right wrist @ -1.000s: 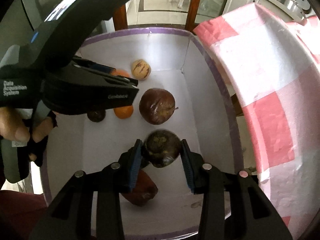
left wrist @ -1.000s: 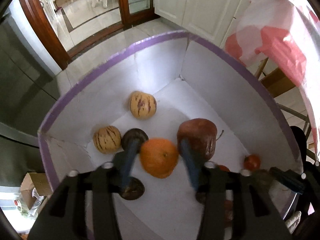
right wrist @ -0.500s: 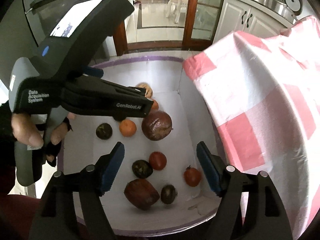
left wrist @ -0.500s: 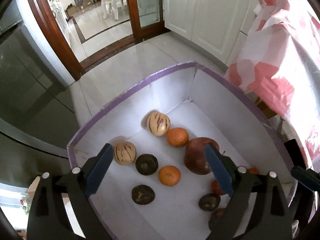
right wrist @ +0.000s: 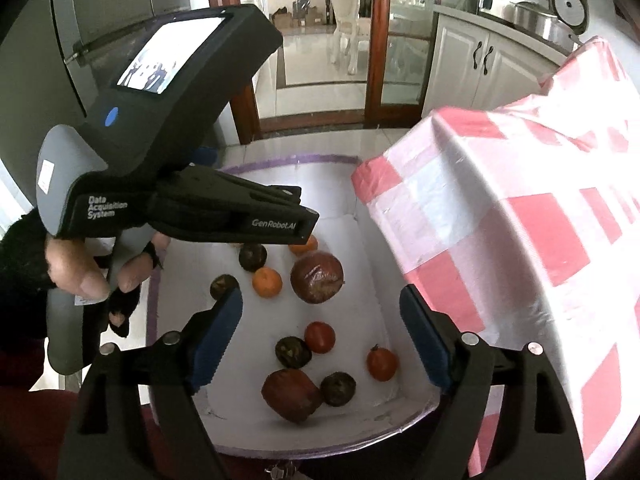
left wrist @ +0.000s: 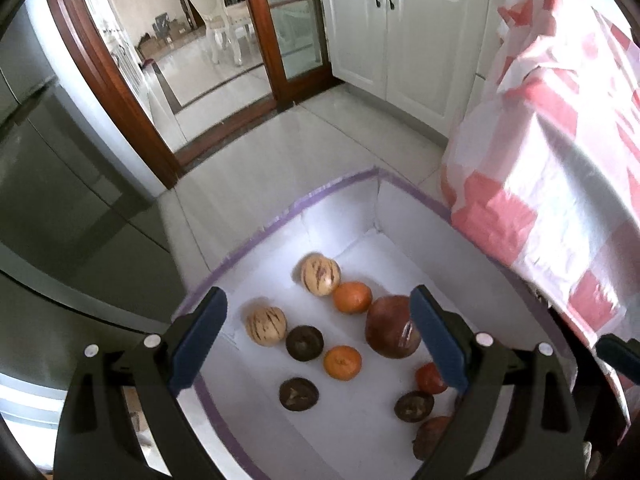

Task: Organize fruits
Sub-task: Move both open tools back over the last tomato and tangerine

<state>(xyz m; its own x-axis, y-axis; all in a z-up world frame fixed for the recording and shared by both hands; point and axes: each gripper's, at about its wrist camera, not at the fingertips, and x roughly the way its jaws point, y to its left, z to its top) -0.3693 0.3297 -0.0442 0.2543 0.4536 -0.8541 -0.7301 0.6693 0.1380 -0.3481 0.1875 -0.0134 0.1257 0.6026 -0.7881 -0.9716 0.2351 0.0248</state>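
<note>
Fruits (right wrist: 316, 282) lie loose in the box (left wrist: 340, 216), below both grippers' spread, empty fingers (left wrist: 198, 334). Round ones could roll if nudged during a descent.

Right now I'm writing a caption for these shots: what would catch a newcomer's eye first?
The white box with purple rim on the floor, scattered with fruit: the big brown fruit mid-box stands out. Next, the pink-and-white checked cloth draping the right side. Both hand-held grippers, left and right, hang open above, holding nothing.

L gripper (left wrist: 316, 340) & R gripper (right wrist: 320, 336) agape
</note>
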